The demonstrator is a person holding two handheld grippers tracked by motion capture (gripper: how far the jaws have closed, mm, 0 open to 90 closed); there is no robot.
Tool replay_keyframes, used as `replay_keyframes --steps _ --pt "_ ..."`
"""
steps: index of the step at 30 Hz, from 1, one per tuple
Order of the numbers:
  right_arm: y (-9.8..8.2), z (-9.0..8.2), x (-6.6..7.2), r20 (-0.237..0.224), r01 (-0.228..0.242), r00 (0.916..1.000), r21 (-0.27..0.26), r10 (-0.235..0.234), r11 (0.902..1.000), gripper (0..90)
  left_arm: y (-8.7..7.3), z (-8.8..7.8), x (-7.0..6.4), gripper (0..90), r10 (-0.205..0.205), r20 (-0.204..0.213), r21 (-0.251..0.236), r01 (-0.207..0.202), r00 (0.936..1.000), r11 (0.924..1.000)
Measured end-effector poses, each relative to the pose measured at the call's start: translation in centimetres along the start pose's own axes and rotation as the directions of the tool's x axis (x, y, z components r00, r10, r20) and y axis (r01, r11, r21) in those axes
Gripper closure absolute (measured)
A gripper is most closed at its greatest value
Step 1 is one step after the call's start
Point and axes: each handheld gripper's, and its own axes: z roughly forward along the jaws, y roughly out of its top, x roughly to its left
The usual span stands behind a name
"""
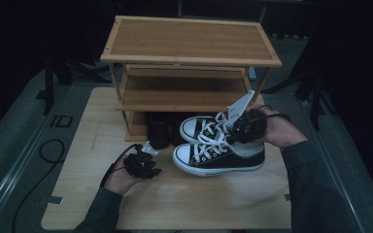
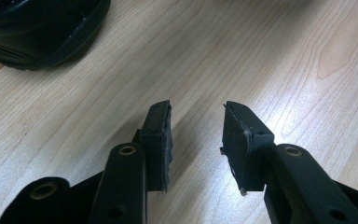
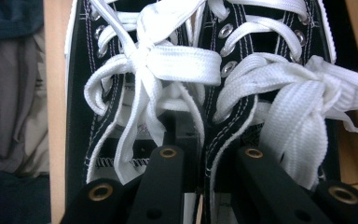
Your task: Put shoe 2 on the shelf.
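Observation:
A pair of black sneakers with white laces and white soles hangs a little above the wooden table (image 1: 175,204), toes to the left. The near sneaker (image 1: 218,158) and the far one (image 1: 201,127) lie side by side. My right gripper (image 1: 238,130) is shut on their inner walls near the heels. In the right gripper view its jaws (image 3: 209,149) pinch the two collars together, between the left sneaker (image 3: 98,93) and the right sneaker (image 3: 279,60). My left gripper (image 1: 148,165) hovers low over the table at the left, open, with bare wood between its jaws (image 2: 196,135).
A three-tier bamboo shoe rack (image 1: 189,43) stands at the back of the table. Dark black shoes (image 1: 159,131) sit at its lowest level, one (image 2: 42,32) close ahead of my left gripper. A cable lies on the floor at the left.

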Motion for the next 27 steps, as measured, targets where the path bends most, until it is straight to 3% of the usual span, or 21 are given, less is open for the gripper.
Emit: replay_keyframes --steps 5,10,17,27 --pt "1.1 -1.2 0.0 0.006 0.018 0.9998 -0.039 -0.018 0.9991 85.3 0.0 0.0 -0.1 61.7 -0.002 0.001 0.001 0.002 1.0000 1.0000" --pt "2.1 -2.0 -0.4 0.019 0.003 0.9998 -0.056 -0.002 0.9984 85.3 0.0 -0.1 0.0 61.7 0.001 0.003 0.001 -0.001 1.0000 1.0000" --pt "3.5 -2.0 -1.5 0.054 -0.044 0.9974 -0.062 0.048 0.9971 85.3 0.1 0.0 -0.2 61.7 0.012 0.010 0.007 -0.012 0.9999 0.9999" --pt "5.1 -0.9 -3.1 0.099 -0.124 0.9862 -0.093 0.133 0.9880 85.1 0.1 0.2 -0.3 61.7 0.007 0.015 0.004 -0.007 0.9999 1.0000"
